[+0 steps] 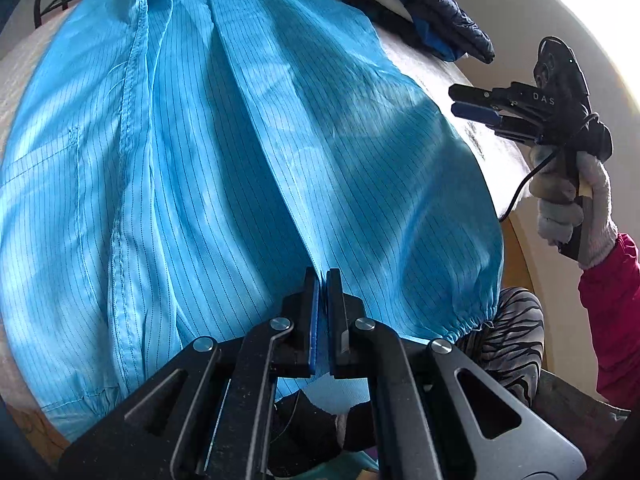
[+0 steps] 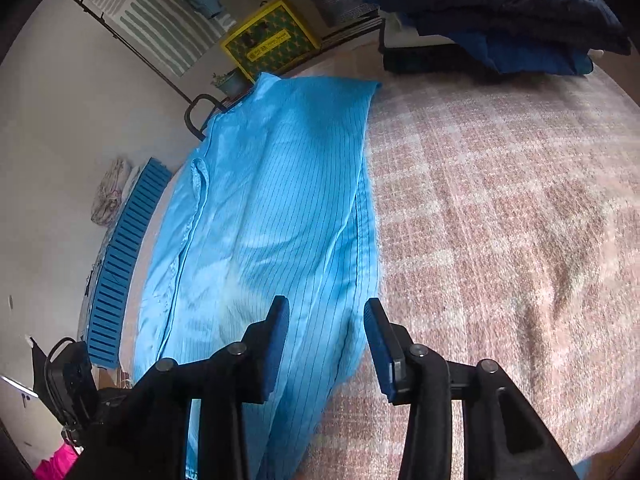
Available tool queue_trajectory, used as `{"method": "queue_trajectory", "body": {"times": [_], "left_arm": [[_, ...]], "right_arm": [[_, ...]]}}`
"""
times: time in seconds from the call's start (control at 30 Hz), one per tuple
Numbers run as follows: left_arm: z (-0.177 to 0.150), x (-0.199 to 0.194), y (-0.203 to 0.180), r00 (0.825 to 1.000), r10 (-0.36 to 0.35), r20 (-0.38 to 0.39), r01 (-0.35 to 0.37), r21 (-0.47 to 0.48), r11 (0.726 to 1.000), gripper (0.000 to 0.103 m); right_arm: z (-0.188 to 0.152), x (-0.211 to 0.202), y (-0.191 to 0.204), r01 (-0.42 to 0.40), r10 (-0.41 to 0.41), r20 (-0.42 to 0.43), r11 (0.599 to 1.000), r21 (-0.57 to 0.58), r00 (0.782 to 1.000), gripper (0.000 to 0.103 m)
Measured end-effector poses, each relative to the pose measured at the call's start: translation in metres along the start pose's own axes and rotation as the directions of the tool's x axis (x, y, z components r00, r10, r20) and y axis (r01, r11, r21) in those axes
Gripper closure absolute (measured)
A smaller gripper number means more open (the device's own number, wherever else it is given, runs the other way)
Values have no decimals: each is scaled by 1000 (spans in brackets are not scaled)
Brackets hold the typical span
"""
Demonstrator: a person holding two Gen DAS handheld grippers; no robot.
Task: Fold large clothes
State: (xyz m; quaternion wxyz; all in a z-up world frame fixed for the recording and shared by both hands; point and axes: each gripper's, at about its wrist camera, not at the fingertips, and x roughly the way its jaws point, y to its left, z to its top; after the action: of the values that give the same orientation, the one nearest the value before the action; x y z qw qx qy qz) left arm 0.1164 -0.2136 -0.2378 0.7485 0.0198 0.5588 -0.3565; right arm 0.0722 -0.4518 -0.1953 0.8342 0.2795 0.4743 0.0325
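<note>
A large light-blue pinstriped garment (image 1: 224, 168) lies spread on a pinkish plaid blanket. It also shows in the right wrist view (image 2: 272, 216), lengthwise along the blanket's left part. My left gripper (image 1: 323, 276) is shut on the near edge of a fold in the garment. My right gripper (image 2: 326, 308) is open and empty, held above the garment's near right edge. It shows in the left wrist view (image 1: 460, 102) at the right, held by a gloved hand clear of the cloth.
The plaid blanket (image 2: 500, 208) covers the surface to the right of the garment. A pile of dark blue folded clothes (image 2: 500, 12) lies at the far edge. A yellow box (image 2: 270, 38) and a blue slatted crate (image 2: 120, 272) stand by the wall.
</note>
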Motion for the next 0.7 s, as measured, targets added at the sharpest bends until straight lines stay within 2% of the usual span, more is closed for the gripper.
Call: {"method": "queue_trajectory", "body": {"times": [0.07, 0.2, 0.27, 0.33, 0.37, 0.5, 0.53, 0.6, 0.7], "left_arm": [[0, -9, 1, 1000, -4, 31, 4, -20, 1000, 103], [-3, -33, 1, 995, 13, 94, -11, -21, 1000, 103], [-4, -45, 0, 992, 19, 122, -18, -9, 1000, 103], [-2, -52, -3, 989, 38, 144, -37, -7, 999, 103], [1, -53, -6, 988, 37, 153, -37, -1, 999, 103], [4, -52, -14, 986, 36, 165, -40, 19, 999, 103], [4, -49, -16, 986, 32, 163, -36, 20, 999, 103], [3, -46, -20, 988, 23, 156, -27, 22, 999, 103], [-2, -41, -22, 989, 20, 143, -25, 30, 999, 103]], "right_arm": [[-16, 0, -12, -19, 20, -13, 999, 51, 1000, 61], [-41, 9, -33, -133, 138, -15, 976, 174, 990, 63], [-47, 12, -33, -178, 184, -15, 965, 195, 983, 74], [-48, 14, -26, -261, 271, -16, 938, 227, 962, 85], [-46, 12, -19, -290, 300, -9, 929, 229, 954, 85], [-34, -7, 33, -394, 395, 0, 916, 81, 919, 81], [-32, -9, 38, -398, 399, -1, 915, 63, 917, 73], [-31, -11, 34, -385, 386, 4, 921, 54, 923, 71], [-34, -11, -2, -302, 300, 37, 944, 133, 953, 71]]}}
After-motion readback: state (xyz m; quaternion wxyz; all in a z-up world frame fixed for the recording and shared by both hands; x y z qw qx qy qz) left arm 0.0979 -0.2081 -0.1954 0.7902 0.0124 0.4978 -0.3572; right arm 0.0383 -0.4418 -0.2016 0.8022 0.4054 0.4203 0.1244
